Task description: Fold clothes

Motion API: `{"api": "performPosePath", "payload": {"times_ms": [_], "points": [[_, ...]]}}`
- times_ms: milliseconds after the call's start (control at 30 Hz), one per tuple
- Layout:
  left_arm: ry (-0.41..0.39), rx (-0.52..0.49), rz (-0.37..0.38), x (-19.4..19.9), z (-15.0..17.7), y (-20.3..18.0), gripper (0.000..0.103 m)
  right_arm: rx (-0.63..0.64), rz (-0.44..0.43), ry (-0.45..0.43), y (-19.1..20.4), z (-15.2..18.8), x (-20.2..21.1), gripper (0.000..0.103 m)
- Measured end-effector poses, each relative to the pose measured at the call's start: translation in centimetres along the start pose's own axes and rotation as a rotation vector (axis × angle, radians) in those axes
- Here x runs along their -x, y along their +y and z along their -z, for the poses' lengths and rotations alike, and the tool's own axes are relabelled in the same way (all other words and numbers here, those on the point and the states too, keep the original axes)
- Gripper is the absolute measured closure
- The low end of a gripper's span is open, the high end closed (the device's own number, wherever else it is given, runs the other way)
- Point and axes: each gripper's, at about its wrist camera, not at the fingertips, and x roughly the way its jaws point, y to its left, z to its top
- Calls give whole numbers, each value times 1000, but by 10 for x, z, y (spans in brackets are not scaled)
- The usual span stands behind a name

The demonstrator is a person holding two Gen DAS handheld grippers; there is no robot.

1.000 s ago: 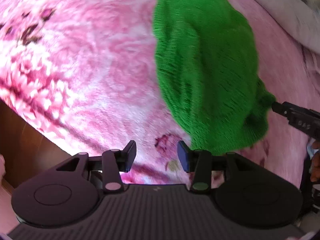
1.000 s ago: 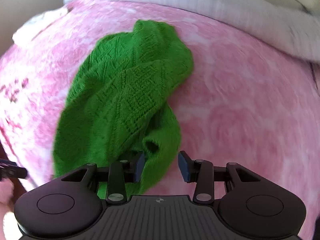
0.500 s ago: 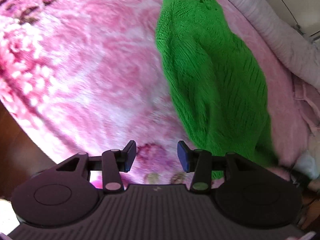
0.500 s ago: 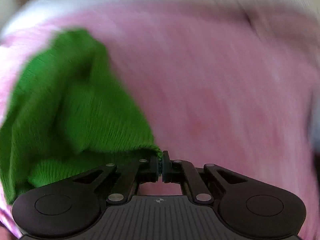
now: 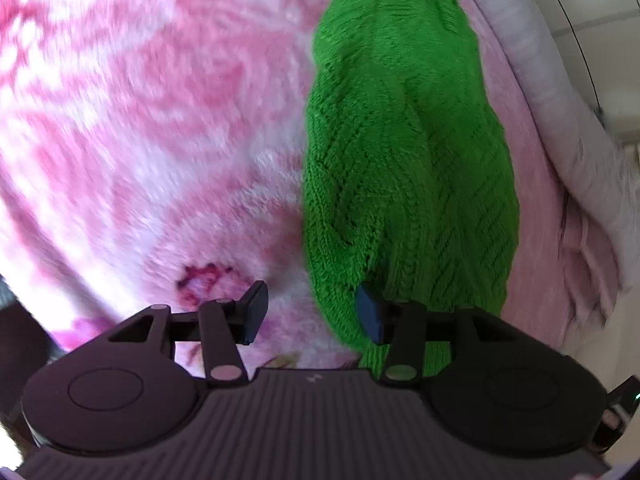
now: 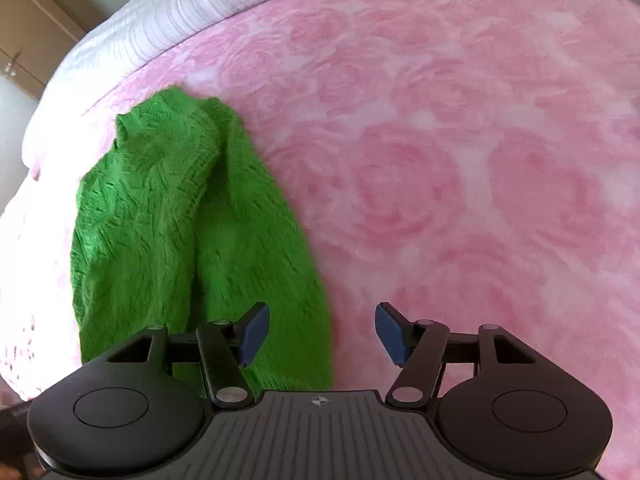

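A green knitted sweater (image 5: 404, 168) lies bunched lengthwise on the pink flowered blanket (image 5: 160, 120). My left gripper (image 5: 312, 312) is open and empty; its right finger rests at the sweater's near edge. In the right wrist view the sweater (image 6: 192, 232) lies to the left on the pink blanket (image 6: 460, 168). My right gripper (image 6: 320, 332) is open wide and empty, its left finger over the sweater's near end, its right finger over bare blanket.
A white quilted cover (image 6: 192, 4) runs along the far side of the bed, also at the right in the left wrist view (image 5: 560, 112). Wooden cabinets (image 6: 44, 28) stand beyond it.
My right gripper was shut on the sweater's edge half a second ago and has now opened and let it go. The sweater has settled on the blanket. My left gripper has moved toward its near edge.
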Motion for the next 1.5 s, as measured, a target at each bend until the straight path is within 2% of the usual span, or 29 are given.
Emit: {"api": "performPosePath", "payload": {"times_ms": [67, 100, 133, 167, 200, 333, 400, 500, 633, 667, 700, 733, 800, 833, 900, 1000, 1100, 1300, 1367, 1500], "points": [[-29, 42, 21, -7, -1, -1, 59, 15, -12, 11, 7, -7, -18, 41], [-43, 64, 32, -10, -1, -1, 59, 63, -4, 15, 14, -6, -28, 41], [-55, 74, 43, -13, -2, -3, 66, 111, 5, 20, 21, -4, -38, 42], [-54, 64, 68, -15, -4, -5, 78, 144, 29, 19, 27, -1, -44, 69], [-50, 49, 98, -17, -6, -8, 93, 161, 14, 24, 31, 3, -44, 96], [-37, -72, 5, 16, 0, -9, 96, 206, -76, 42, 42, 16, -31, 97], [-30, -134, -48, 34, 3, -9, 97, 159, -127, 49, 33, 19, -10, 98], [-20, -227, -128, 60, 7, -9, 97, 52, -157, 93, 10, 24, 25, 99], [-6, -351, -234, 95, 13, -9, 95, -69, -81, 233, -25, 50, 36, 97], [-2, -382, -261, 104, 15, -9, 97, -88, -40, 281, -32, 55, 30, 96], [1, -413, -287, 113, 16, -9, 97, -88, 53, 339, -37, 58, 22, 95], [1, -400, -307, 114, 14, -5, 95, -58, 152, 367, -38, 58, 16, 94], [-54, -361, -283, 114, -3, -4, 93, -32, 191, 333, -37, 46, 15, 92], [-85, -352, -258, 112, -15, -8, 84, -25, 162, 295, -32, 34, 14, 91], [-145, -333, -208, 108, -38, -17, 73, -11, 104, 220, -22, 8, 12, 84], [-205, -329, -133, 90, -80, -33, 71, 82, 71, 152, 6, -32, -4, 74], [-229, -315, -39, 58, -127, -48, 69, 152, 18, 95, 33, -73, -32, 67], [-223, -321, 11, -4, -203, -74, 66, 231, -105, 52, 80, -142, -96, 63], [-212, -322, 38, -20, -225, -78, 65, 273, -135, 9, 100, -164, -114, 63], [-199, -261, 78, -44, -261, -77, 59, 296, -195, -26, 120, -201, -142, 63]]}}
